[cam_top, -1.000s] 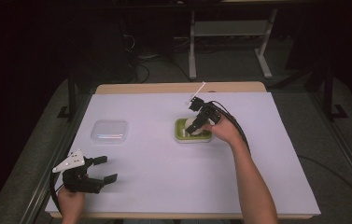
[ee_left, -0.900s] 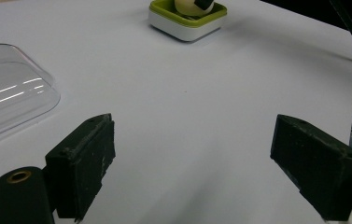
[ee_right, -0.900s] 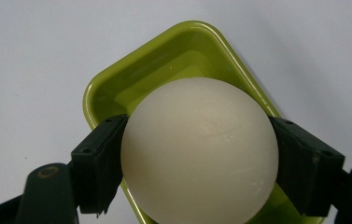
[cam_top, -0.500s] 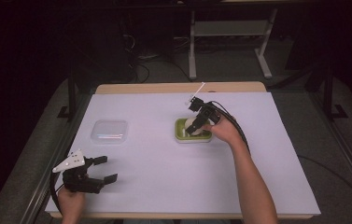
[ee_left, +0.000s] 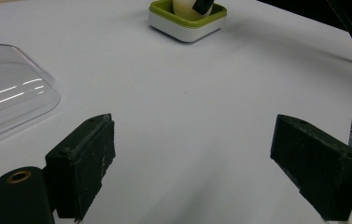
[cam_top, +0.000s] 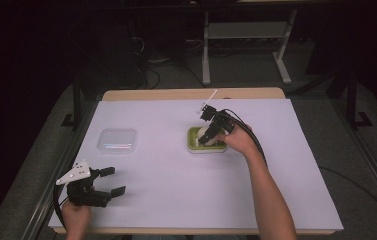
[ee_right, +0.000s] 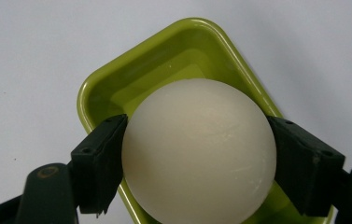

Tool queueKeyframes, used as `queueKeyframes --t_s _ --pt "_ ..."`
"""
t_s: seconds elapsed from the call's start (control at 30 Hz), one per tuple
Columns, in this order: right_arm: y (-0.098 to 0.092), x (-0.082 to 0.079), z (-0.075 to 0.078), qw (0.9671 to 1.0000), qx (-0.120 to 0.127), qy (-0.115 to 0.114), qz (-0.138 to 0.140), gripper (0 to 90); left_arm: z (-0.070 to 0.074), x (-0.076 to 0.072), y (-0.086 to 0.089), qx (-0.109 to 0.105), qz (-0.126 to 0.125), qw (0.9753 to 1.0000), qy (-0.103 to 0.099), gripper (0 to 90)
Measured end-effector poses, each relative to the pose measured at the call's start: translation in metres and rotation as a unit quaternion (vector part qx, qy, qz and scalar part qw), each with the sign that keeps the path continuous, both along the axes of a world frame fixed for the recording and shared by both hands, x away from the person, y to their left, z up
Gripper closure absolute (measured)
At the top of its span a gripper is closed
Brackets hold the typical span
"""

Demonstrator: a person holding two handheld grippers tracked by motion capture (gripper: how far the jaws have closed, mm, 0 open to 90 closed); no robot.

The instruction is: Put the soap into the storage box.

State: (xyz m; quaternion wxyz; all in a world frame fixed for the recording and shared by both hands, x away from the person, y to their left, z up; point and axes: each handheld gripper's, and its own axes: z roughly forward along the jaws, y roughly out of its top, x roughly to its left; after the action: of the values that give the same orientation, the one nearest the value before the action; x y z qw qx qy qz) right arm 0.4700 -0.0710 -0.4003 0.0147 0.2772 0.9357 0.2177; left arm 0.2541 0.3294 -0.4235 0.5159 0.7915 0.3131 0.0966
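Clear plastic lid [cam_top: 117, 140] lies off to the left, so the tray is open. Left gripper [cam_top: 107, 181] idles near the table edge, jaws apart. Right gripper [cam_top: 209, 132] is clamped on white ball [ee_right: 198, 149] over green tray [cam_top: 194, 145], likely placing or lifting.

On the white table [cam_top: 176, 200], the right gripper [cam_top: 207, 136] reaches down into a green tray [cam_top: 193, 145] right of centre, closed around a pale ball [cam_top: 204, 133]. A clear lid [cam_top: 117, 140] lies to the left. The left gripper [cam_top: 111, 181], jaws apart, rests at the near left corner.
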Motion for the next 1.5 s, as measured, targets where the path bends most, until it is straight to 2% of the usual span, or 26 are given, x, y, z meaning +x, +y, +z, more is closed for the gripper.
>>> queueKeyframes --t_s 0.3,0.53,0.63,0.87,0.97,1.13,1.5 --pt "0.002 -0.001 -0.004 0.9999 -0.015 0.004 -0.001 22.6 0.000 0.000 0.000 -0.001 0.000 1.0000 0.000 13.2" --pt "-0.007 -0.004 0.009 0.9998 0.013 -0.010 -0.007 23.3 0.000 0.000 0.000 0.001 -0.001 1.0000 0.000 13.2" --pt "-0.013 -0.006 0.014 0.9996 0.025 -0.008 -0.012 21.8 0.000 0.000 -0.001 0.002 -0.002 1.0000 0.000 13.2" --pt "-0.030 -0.020 0.025 0.9983 0.054 -0.018 -0.014 21.7 0.000 0.000 -0.002 0.001 -0.002 1.0000 0.000 13.2" --pt "-0.035 -0.027 0.029 0.9985 0.052 -0.010 -0.014 20.8 0.000 0.000 -0.002 0.002 -0.002 1.0000 0.000 13.2" --pt "-0.044 -0.041 0.036 0.9975 0.067 -0.022 -0.011 22.3 0.000 0.000 -0.003 0.003 -0.002 1.0000 -0.001 13.2" --pt "-0.067 -0.065 0.036 0.9958 0.087 -0.025 -0.014 21.7 0.000 -0.001 -0.003 0.003 -0.001 1.0000 0.001 13.2"
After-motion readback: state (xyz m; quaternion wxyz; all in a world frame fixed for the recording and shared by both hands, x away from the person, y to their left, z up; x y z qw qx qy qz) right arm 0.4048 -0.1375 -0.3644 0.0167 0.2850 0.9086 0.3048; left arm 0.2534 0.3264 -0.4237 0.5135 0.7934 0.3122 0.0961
